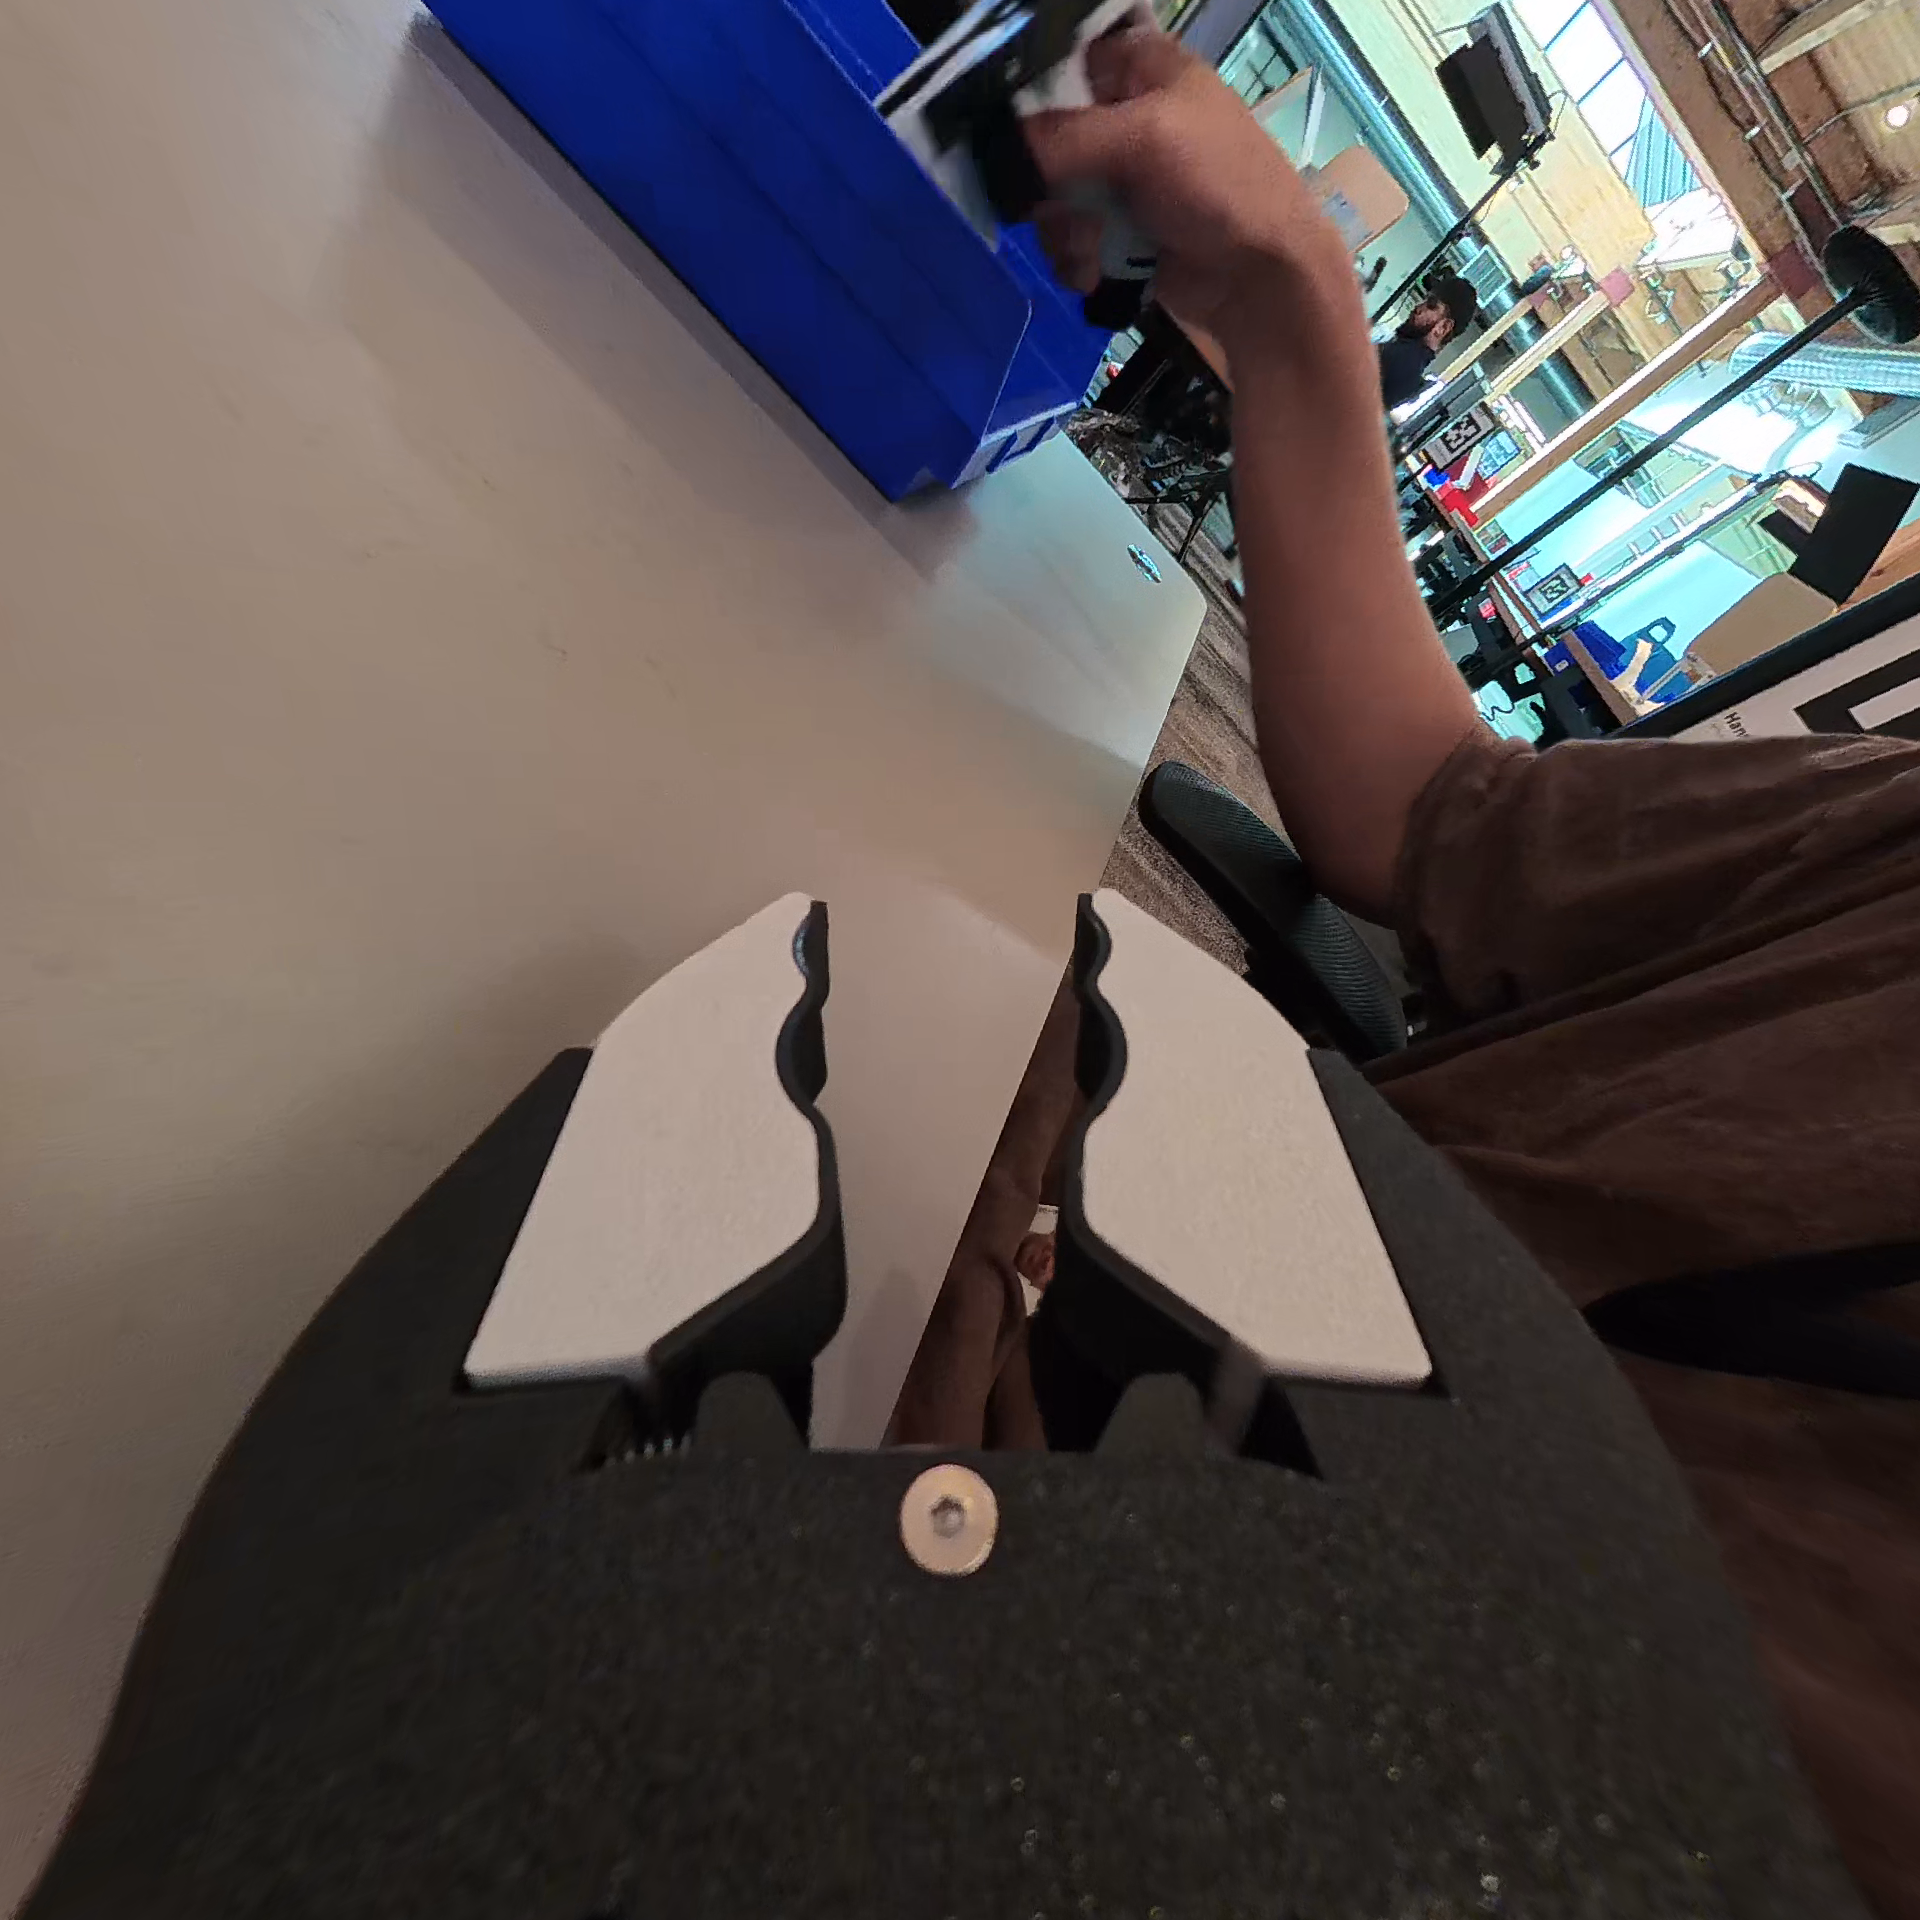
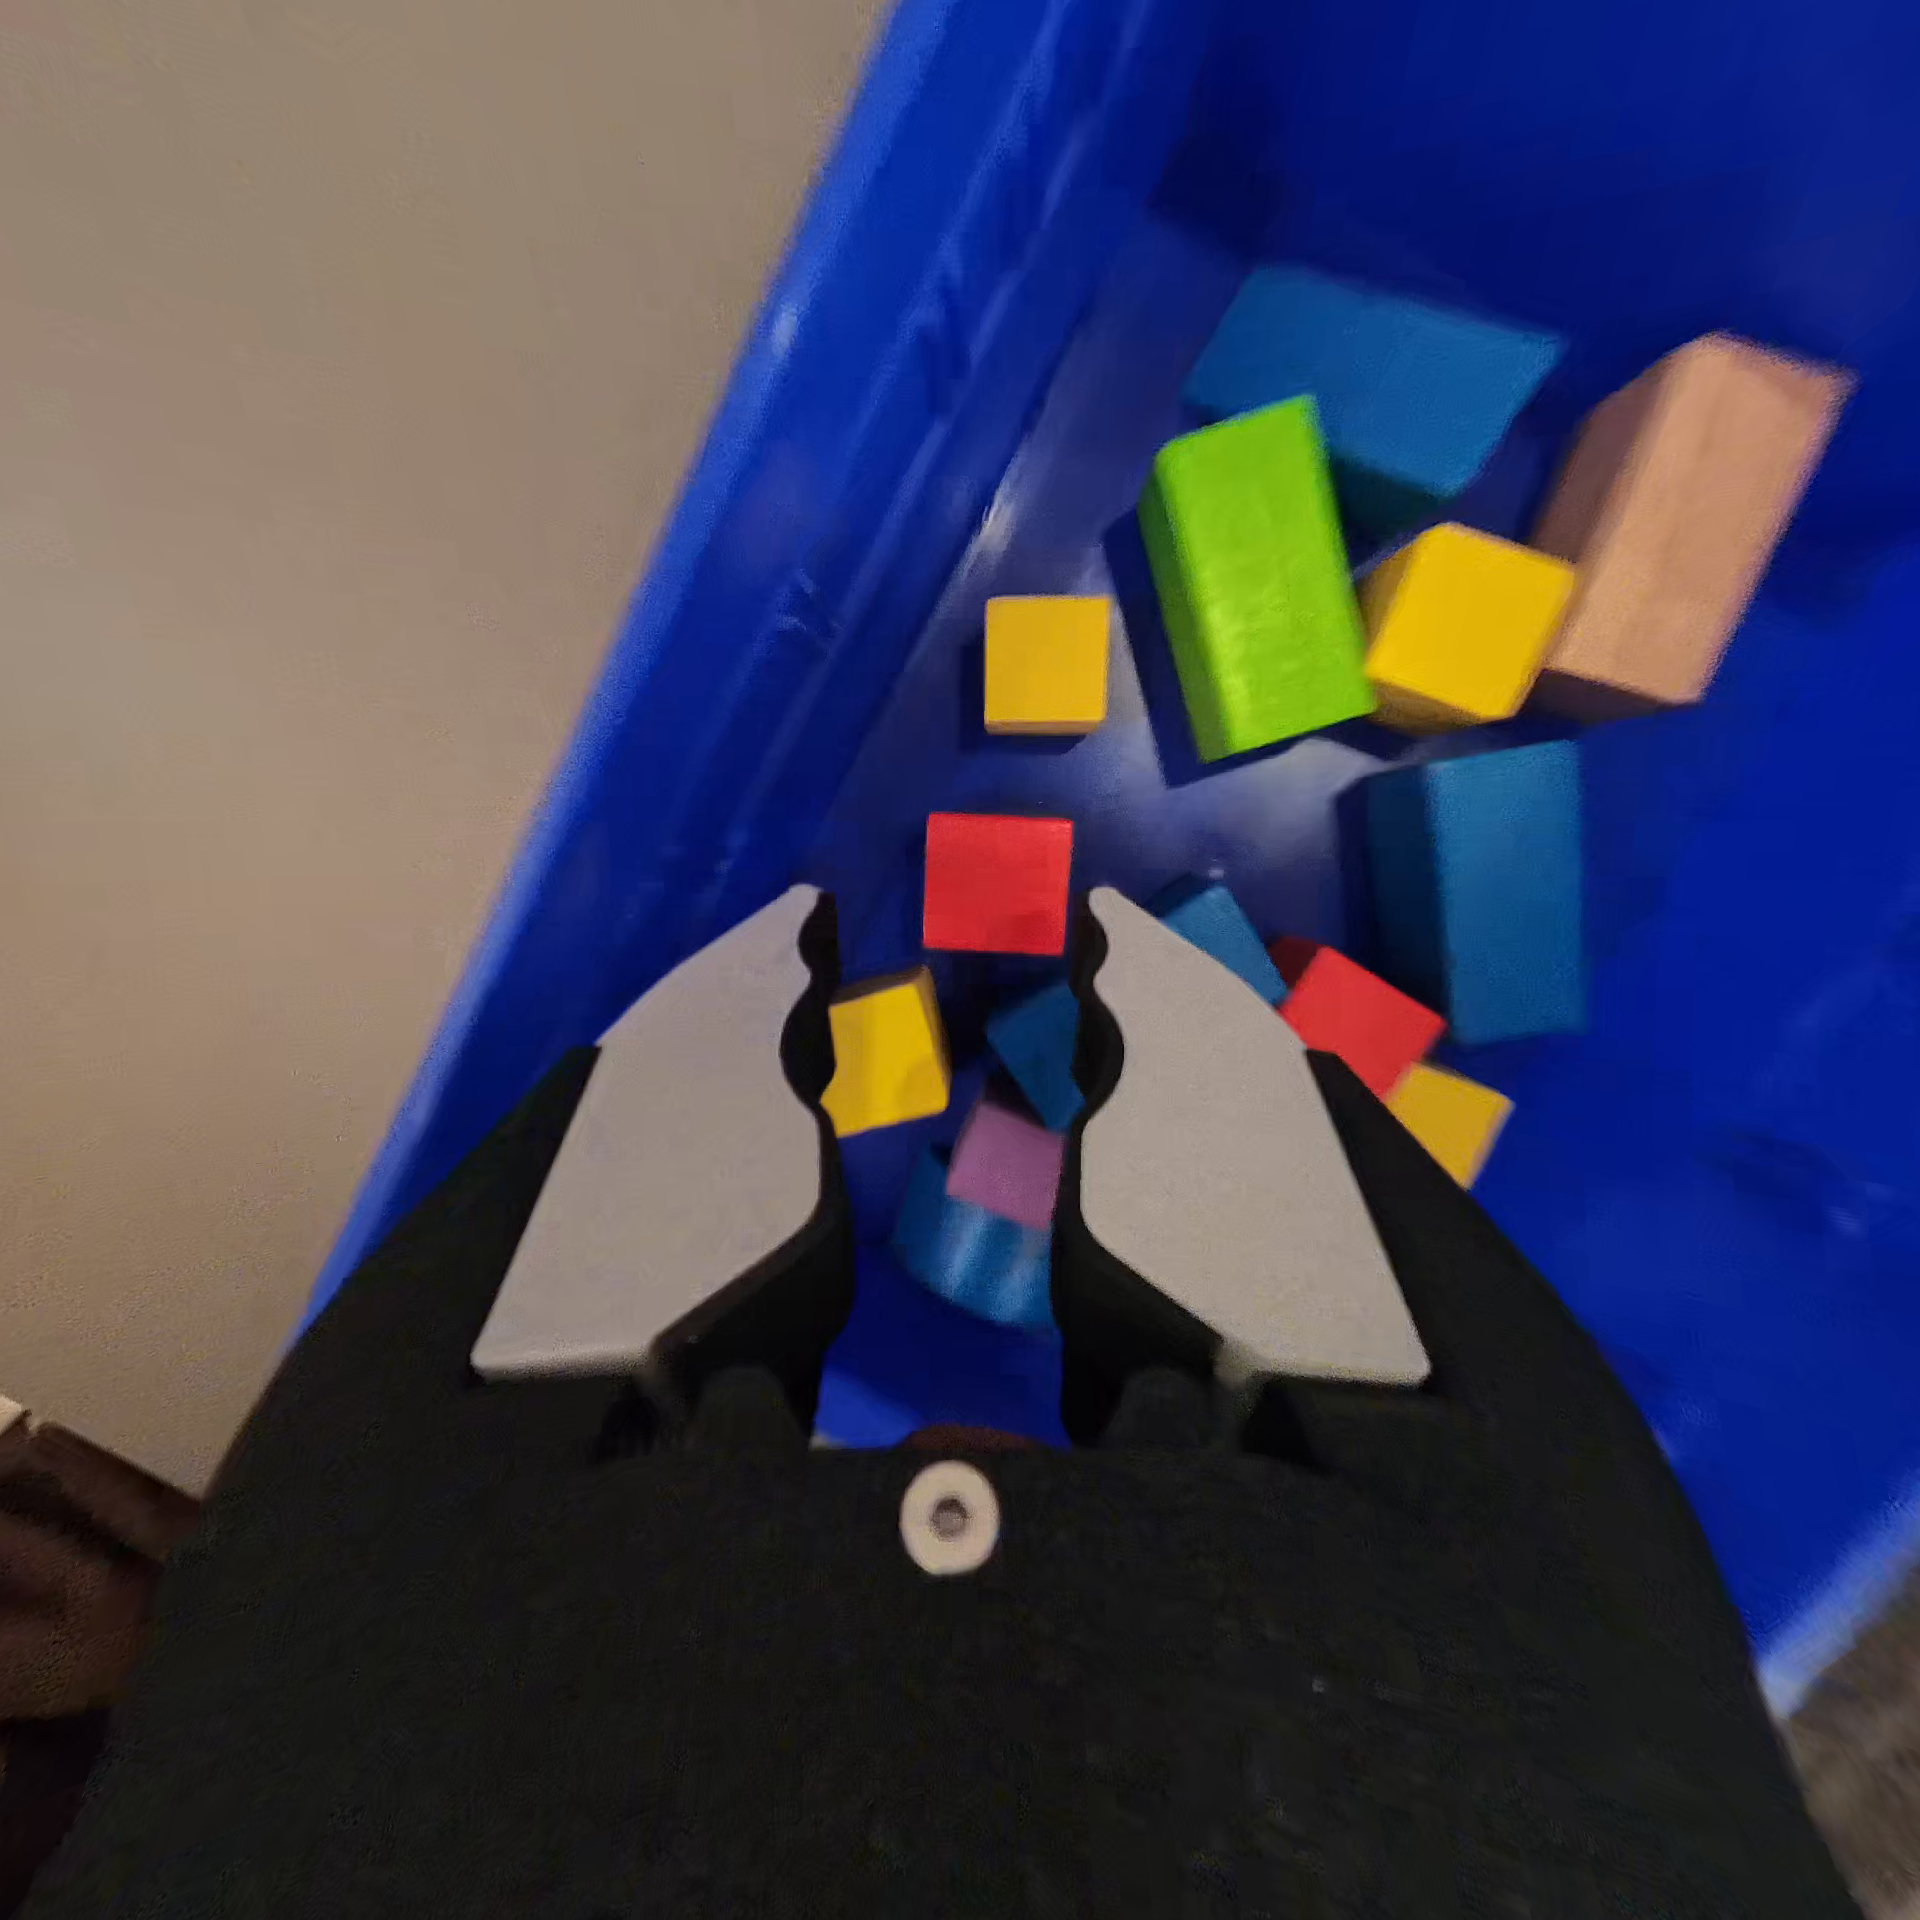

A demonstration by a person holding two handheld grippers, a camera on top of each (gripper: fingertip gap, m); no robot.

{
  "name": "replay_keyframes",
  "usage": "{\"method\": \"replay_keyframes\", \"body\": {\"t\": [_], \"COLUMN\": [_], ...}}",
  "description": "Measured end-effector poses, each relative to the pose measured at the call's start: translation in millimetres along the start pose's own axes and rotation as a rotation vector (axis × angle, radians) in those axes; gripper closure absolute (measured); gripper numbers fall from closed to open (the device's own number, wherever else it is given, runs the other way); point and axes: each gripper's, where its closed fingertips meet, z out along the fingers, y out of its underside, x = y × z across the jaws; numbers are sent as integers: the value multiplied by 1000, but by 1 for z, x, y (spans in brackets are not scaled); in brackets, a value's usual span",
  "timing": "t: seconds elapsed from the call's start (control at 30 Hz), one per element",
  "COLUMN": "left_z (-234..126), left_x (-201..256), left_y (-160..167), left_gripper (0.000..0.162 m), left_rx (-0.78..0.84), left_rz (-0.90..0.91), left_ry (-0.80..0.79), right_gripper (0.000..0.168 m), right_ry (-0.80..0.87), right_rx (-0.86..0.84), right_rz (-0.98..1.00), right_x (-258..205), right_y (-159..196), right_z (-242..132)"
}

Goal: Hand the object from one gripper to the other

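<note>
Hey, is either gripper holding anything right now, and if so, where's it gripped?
Nothing is held. The left gripper is open over the table; the right gripper is open above the blocks in the blue bin.

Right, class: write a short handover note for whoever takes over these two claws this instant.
Left claw: open, empty, held above the table edge.
Right claw: open, empty, poised over the blue bin.
Blocks all lie in the bin; the red cube sits just ahead of the right claw's tips.
Done: nothing picked.
Left: grasp a block, pass it to the left claw.
</note>
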Motion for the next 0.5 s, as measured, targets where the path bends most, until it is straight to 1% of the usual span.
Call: {"method": "replay_keyframes", "body": {"t": [0.07,0.13,0.2,0.27,0.3,0.37,0.43,0.5], "left_z": [-5,-15,-31,-56,-69,-98,-122,-140], "left_x": [-4,-11,-21,-31,-36,-45,-59,-70], "left_y": [-3,-9,-19,-32,-37,-41,-35,-24], "left_gripper": [117,117,116,111,110,106,95,90], "left_rx": [11,31,77,159,204,287,320,332], "left_rz": [27,76,140,212,245,289,284,243], "left_ry": [-39,-116,-229,-377,-451,-598,-730,-804], "right_gripper": [124,125,125,124,123,114,112,105], "right_ry": [45,97,146,179,203,231,226,249], "right_rx": [179,397,627,840,915,1013,1019,965], "right_rz": [4,-11,-19,-51,-35,57,125,230], "right_x": [1,-5,-17,-34,-40,-48,-56,-56], "right_y": [-15,-25,-25,-15,-4,23,49,75], "right_z": [-49,-104,-153,-185,-193,-190,-162,-128]}}
